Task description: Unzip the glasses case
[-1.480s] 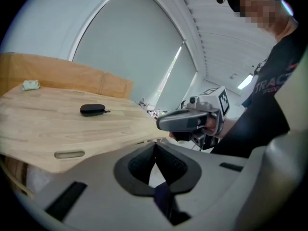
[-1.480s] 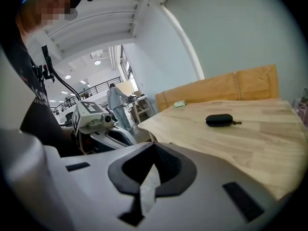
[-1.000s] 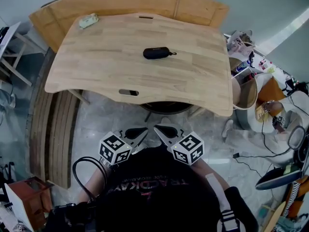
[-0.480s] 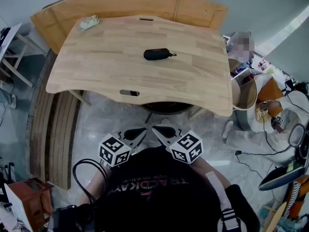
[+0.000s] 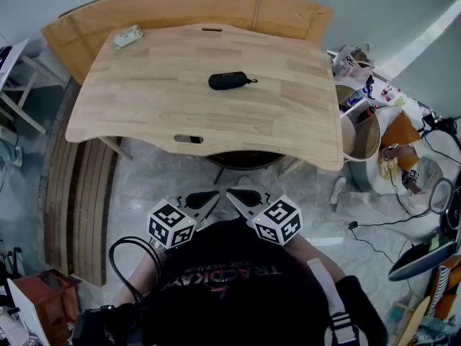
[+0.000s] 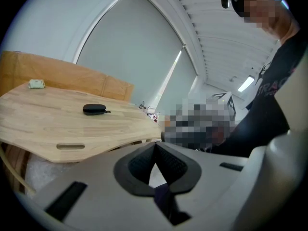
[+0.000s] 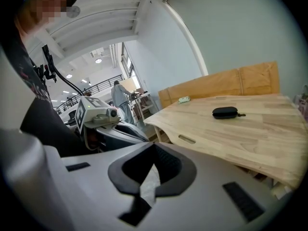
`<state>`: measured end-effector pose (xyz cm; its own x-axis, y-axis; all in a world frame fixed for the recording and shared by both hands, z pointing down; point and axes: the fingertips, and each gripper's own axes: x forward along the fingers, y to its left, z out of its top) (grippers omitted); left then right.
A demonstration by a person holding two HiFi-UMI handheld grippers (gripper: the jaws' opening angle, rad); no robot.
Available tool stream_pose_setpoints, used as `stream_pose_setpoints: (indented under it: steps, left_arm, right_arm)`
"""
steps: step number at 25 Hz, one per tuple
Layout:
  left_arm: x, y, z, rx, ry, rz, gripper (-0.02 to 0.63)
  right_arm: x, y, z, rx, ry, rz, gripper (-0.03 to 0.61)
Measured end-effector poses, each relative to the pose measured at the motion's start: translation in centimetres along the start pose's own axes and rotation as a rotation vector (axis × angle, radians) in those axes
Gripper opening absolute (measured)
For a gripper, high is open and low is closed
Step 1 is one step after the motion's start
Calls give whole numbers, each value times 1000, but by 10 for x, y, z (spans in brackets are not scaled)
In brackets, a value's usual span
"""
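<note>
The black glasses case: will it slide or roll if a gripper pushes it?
The glasses case lies flat, low and oval, so rolling seems unlikely. On the smooth wooden table it would probably slide; nothing holds it.

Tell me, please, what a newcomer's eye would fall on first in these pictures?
A dark case lies near the middle of the pale wooden table. Nearer, the left hand-held gripper and the right hand-held gripper sit shut and empty, side by side, short of the table.

Black T-shirt with lettering, grey left tool, right tool, black-and-white marker cubes
</note>
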<state>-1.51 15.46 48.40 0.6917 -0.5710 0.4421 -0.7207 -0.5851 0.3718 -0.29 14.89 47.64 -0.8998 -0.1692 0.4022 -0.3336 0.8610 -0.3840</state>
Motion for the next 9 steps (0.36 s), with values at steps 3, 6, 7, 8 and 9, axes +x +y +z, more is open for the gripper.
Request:
stream_pose_setpoints:
  steps: [3,6,7,8,9]
  left_arm:
    - [0,-1,1,5,3,-3,12]
    - [1,-2,1,6,6,-3,12]
    - [2,-2,1,7,7,-3,12]
    - [2,-3,1,8,8,-3,12]
    - [2,-3,1,8,9,-2,12]
  right_arm:
    - [-1,0,1,2,-6,-3,15]
    - [-3,-1,1,4,-9,-4,15]
    - [-3,-1,1,4,-9,-4,15]
    - [-4,-1,0,5,-9,-4,15]
    - [-4,-2,0,5,-10,-4,15]
